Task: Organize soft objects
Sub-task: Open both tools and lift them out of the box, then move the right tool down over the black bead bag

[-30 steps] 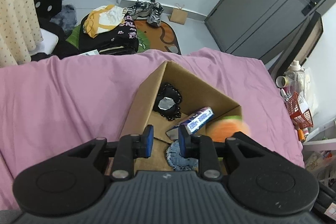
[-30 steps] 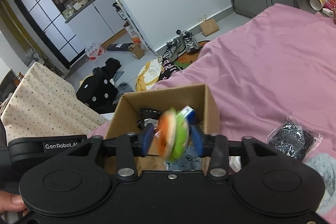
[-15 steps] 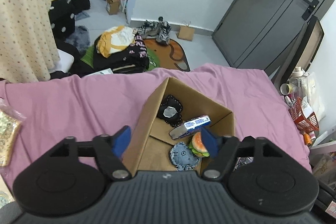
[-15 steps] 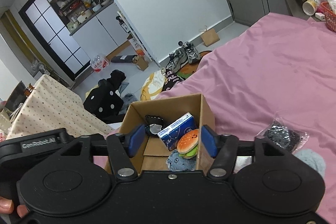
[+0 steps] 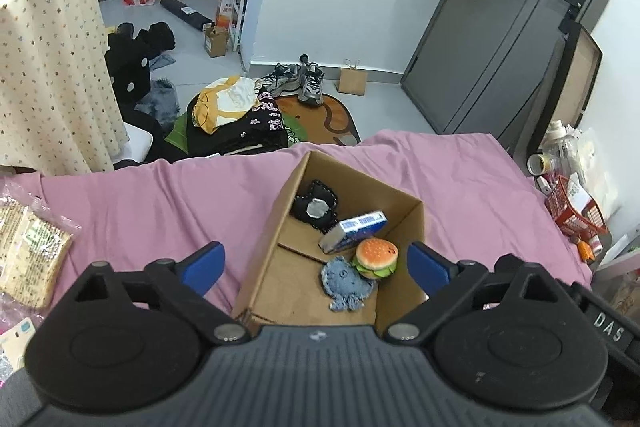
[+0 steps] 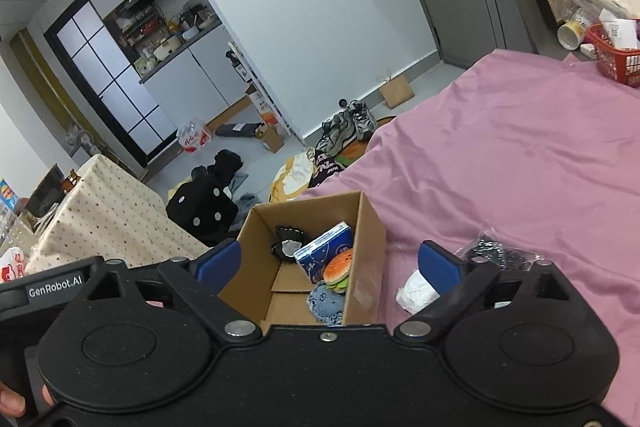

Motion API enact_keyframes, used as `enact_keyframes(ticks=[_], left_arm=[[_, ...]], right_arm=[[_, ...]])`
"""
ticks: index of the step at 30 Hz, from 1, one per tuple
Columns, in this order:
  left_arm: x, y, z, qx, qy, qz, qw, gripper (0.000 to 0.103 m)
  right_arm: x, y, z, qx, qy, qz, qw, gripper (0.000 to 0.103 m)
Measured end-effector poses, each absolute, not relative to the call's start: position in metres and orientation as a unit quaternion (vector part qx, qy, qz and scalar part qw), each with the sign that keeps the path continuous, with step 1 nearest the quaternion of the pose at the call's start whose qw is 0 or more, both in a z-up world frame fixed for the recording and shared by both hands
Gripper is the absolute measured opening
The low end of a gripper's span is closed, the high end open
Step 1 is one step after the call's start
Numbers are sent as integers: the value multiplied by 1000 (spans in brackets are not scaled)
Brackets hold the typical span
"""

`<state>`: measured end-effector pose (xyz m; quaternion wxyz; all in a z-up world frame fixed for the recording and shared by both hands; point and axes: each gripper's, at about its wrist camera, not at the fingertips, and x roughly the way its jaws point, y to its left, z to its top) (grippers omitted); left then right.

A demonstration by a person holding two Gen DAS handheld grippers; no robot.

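An open cardboard box [image 5: 400, 199] [image 6: 372, 239] sits on the pink bed cover. Inside lie a plush burger [image 5: 376, 258] [image 6: 339, 270], a blue denim plush [image 5: 346, 282] [image 6: 326, 301], a blue-and-white tissue pack [image 5: 354, 230] [image 6: 323, 250] and a black lace-edged pad [image 5: 316, 205] [image 6: 289, 241]. My left gripper [image 5: 316, 267] hangs open above the box with nothing held. My right gripper [image 6: 329, 263] is open too, above the box's near side. A black item in a clear bag [image 6: 500, 251] and a white soft item [image 6: 416, 293] lie on the cover right of the box.
A bagged patterned cloth [image 5: 28, 251] lies at the bed's left edge. A red basket [image 5: 576, 207] and bottles stand off the right side. Clothes, shoes [image 5: 296, 83] and a dotted tablecloth [image 5: 48, 67] fill the floor beyond the bed. A hand [image 6: 12, 399] grips the left gripper.
The right gripper, shut on the plush burger a second ago, has opened; the burger now lies in the box. Both grippers have opened wide and pulled up and back from the box.
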<state>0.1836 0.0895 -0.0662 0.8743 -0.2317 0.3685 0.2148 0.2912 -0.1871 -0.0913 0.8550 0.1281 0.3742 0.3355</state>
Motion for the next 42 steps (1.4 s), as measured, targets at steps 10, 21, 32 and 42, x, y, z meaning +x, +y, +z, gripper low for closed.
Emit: enact_keyframes(ticks=[10, 21, 32, 42], left_arm=[[170, 62, -58, -222, 364, 223, 876, 102], [171, 27, -52, -213, 344, 214, 889, 103], [193, -15, -62, -202, 350, 208, 891, 102], [225, -45, -75, -193, 365, 196, 890, 100]], right_arm=[[287, -214, -90, 133, 374, 339, 853, 103], [294, -265, -94, 166, 363, 311, 863, 103], [317, -298, -119, 205, 394, 294, 846, 102], [349, -313, -149, 248, 437, 282, 817, 90]])
